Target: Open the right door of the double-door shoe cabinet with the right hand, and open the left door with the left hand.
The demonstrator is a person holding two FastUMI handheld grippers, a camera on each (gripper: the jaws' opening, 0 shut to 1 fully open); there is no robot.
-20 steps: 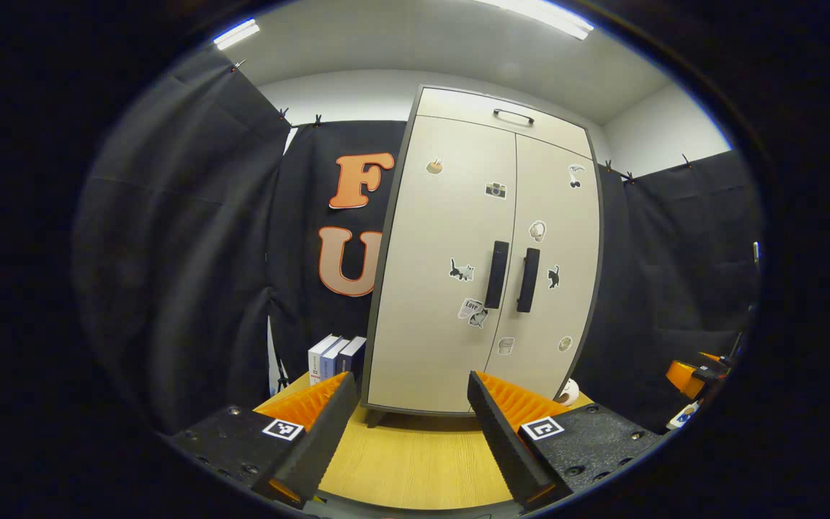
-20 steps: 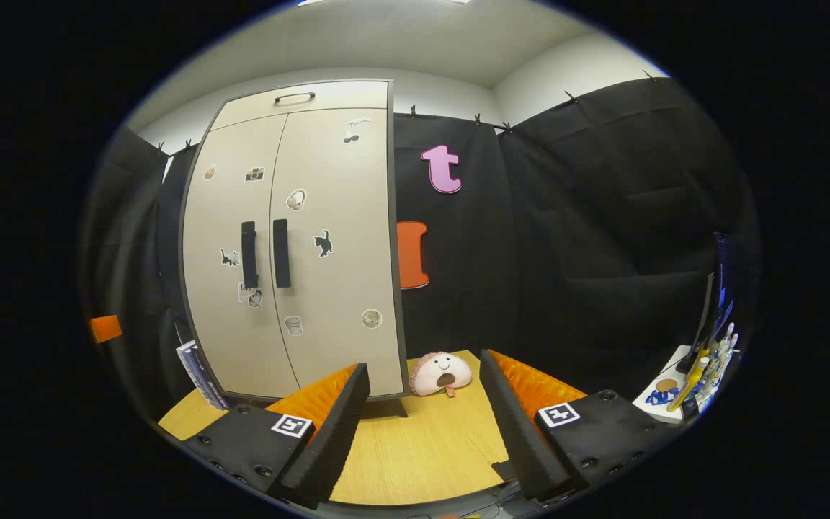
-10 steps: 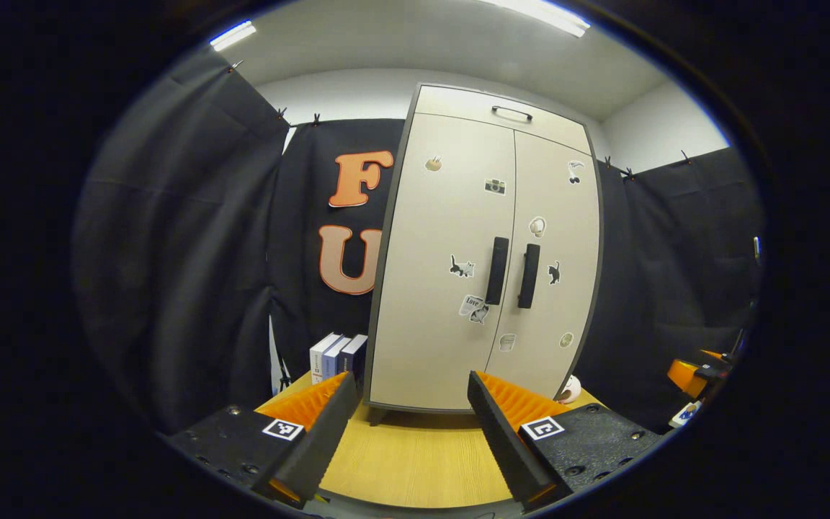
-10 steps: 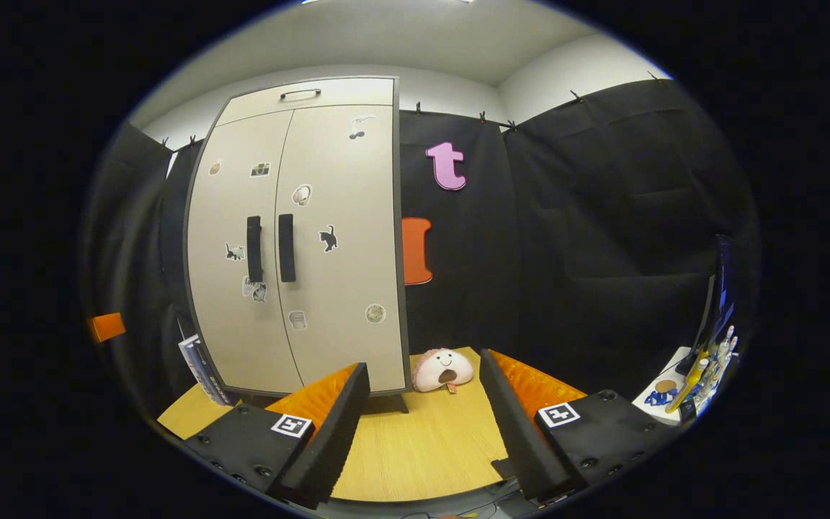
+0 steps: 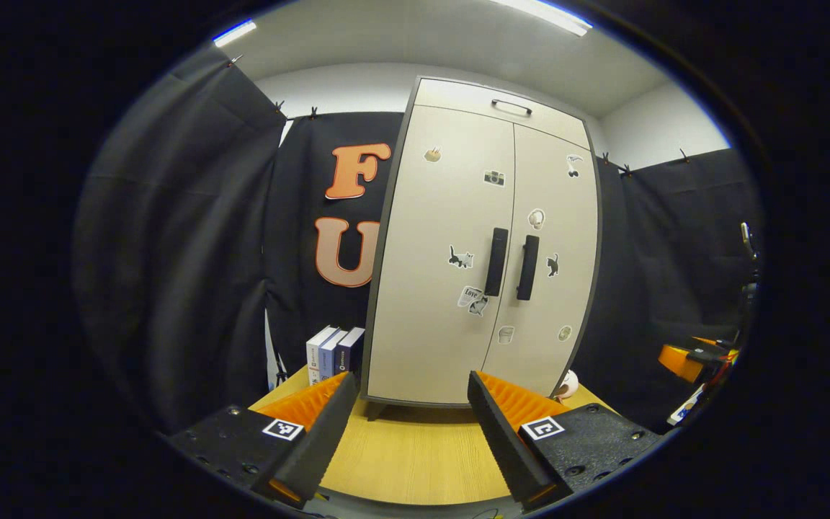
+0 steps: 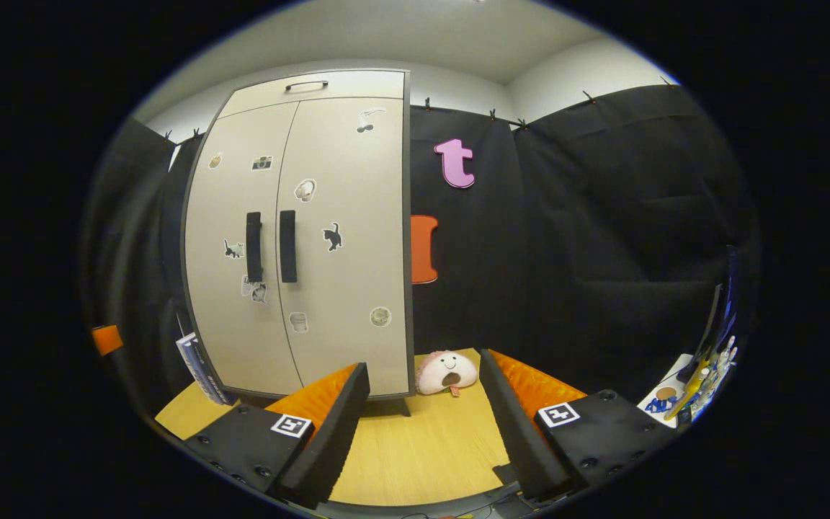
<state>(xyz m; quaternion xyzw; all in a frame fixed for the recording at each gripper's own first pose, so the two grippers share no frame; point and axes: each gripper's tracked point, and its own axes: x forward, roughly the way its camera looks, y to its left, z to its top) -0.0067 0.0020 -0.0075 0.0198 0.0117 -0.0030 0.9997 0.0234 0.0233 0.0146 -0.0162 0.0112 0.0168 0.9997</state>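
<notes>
Standing shut, shoe cabinet (image 5: 451, 288), both doors closed, both grippers' jaws spread, empty

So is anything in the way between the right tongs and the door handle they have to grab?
Nothing visible. The right tongs are open over bare wooden tabletop, facing the beige cabinet's black right handle. The pink plush toy sits beside the cabinet, off that path.

One cabinet (image 5: 458, 245) has two doors and two handles (image 5: 496, 262). Three books (image 5: 328, 349) stand beside it. One plush toy (image 6: 446, 373) lies nearby.
</notes>
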